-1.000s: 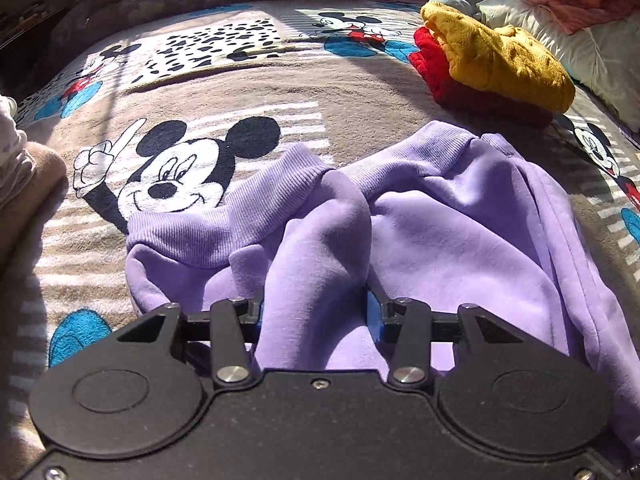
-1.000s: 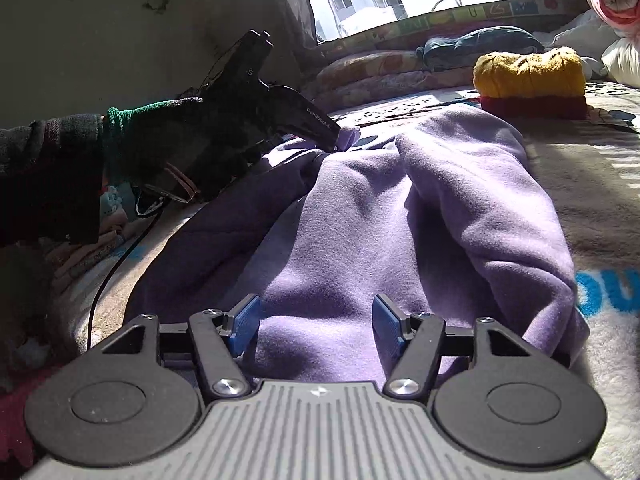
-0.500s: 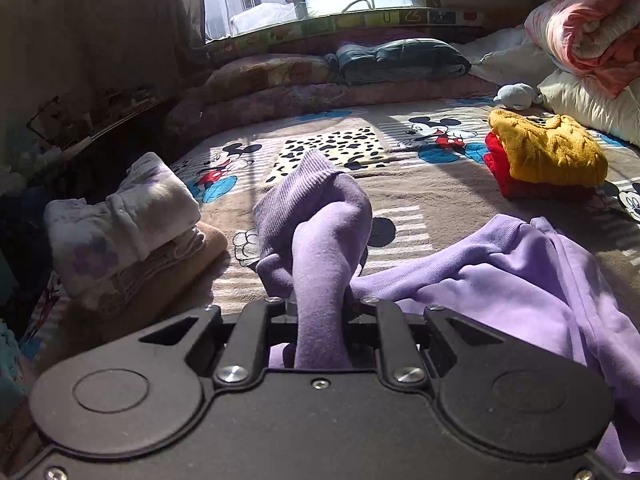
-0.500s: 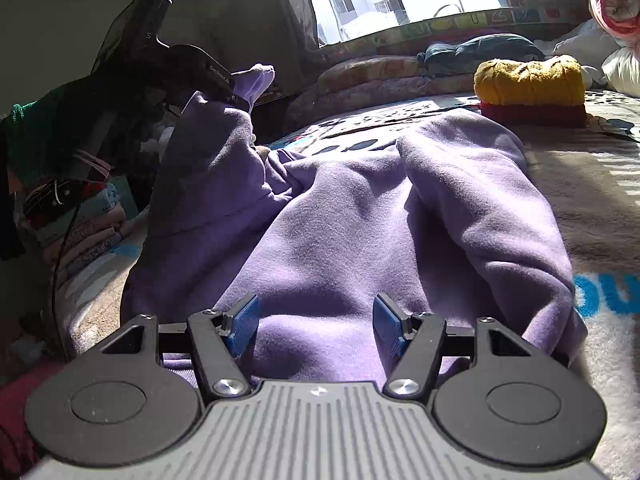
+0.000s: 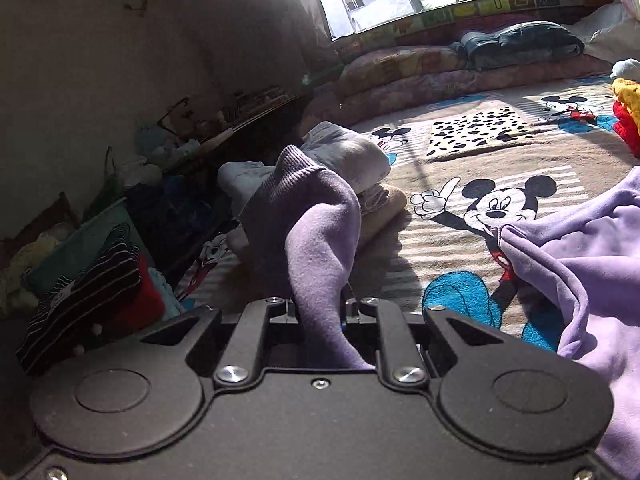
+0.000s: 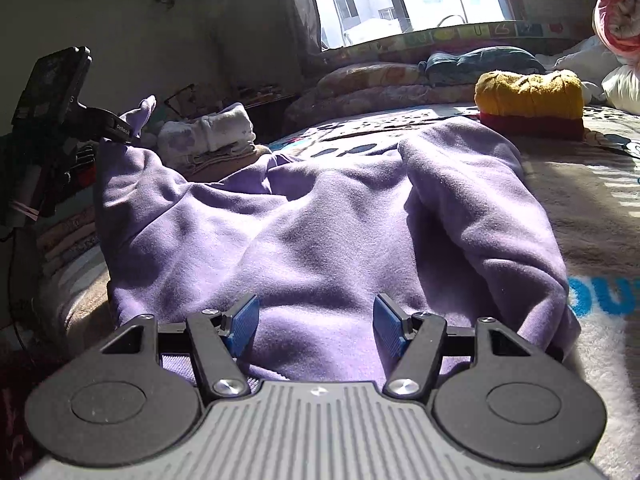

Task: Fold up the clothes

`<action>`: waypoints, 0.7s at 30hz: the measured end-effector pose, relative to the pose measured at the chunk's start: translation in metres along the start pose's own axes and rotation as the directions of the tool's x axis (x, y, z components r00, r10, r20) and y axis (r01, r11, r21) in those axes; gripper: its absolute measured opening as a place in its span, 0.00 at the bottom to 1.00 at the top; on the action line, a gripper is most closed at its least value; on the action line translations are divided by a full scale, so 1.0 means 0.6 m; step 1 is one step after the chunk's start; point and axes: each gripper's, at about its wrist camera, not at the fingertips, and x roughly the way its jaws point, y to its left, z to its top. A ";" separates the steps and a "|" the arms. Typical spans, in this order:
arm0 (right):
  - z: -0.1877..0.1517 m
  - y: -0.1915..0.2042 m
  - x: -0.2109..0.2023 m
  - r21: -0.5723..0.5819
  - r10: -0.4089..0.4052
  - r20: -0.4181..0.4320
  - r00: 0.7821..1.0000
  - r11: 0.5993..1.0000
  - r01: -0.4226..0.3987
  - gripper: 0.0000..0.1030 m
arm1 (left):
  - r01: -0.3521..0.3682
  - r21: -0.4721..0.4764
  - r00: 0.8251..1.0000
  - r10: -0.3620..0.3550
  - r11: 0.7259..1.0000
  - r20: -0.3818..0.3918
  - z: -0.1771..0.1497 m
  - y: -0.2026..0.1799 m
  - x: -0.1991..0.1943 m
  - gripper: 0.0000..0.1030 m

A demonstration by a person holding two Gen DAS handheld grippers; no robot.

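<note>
A purple sweatshirt [image 6: 328,224] lies crumpled on the cartoon-mouse blanket [image 5: 460,160]. My left gripper [image 5: 320,312] is shut on the sweatshirt's ribbed sleeve end [image 5: 308,216] and holds it up above the bed's left side; the rest of the sweatshirt [image 5: 580,248] trails off to the right. In the right wrist view the left gripper [image 6: 120,130] shows at far left, pinching that raised cuff. My right gripper [image 6: 316,324] is open, its blue pads [image 6: 242,324] resting low over the near part of the sweatshirt with cloth between them.
A folded yellow garment on a red one [image 6: 528,100] sits at the back right of the bed. A white and tan folded stack [image 5: 360,172] lies at the bed's left edge. Striped and red clothes [image 5: 88,292] sit beside the bed. Bedding rolls [image 5: 420,72] line the window.
My left gripper shut on the sleeve, lifted it and carried it up and to the left, stretching the sweatshirt. The right gripper stayed open in place.
</note>
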 end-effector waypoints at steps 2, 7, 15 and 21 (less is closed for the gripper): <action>0.000 -0.001 0.001 -0.002 0.001 0.001 1.000 1.000 -0.001 0.62 | -0.027 0.005 0.999 0.027 1.000 -0.020 -0.009 0.000 0.011 0.13; 0.000 -0.004 0.003 -0.007 0.005 0.002 1.000 1.000 -0.005 0.63 | -0.037 0.128 0.987 0.056 0.991 -0.148 -0.038 -0.024 0.056 0.48; -0.005 -0.003 0.002 -0.016 0.008 0.009 1.000 1.000 -0.007 0.63 | -0.002 -0.248 0.987 -0.038 0.969 -0.157 -0.093 0.116 0.038 0.52; -0.010 -0.001 0.000 -0.032 0.012 0.016 1.000 0.999 -0.012 0.66 | 0.105 -0.632 0.941 -0.282 0.768 -0.186 -0.175 0.199 0.100 0.46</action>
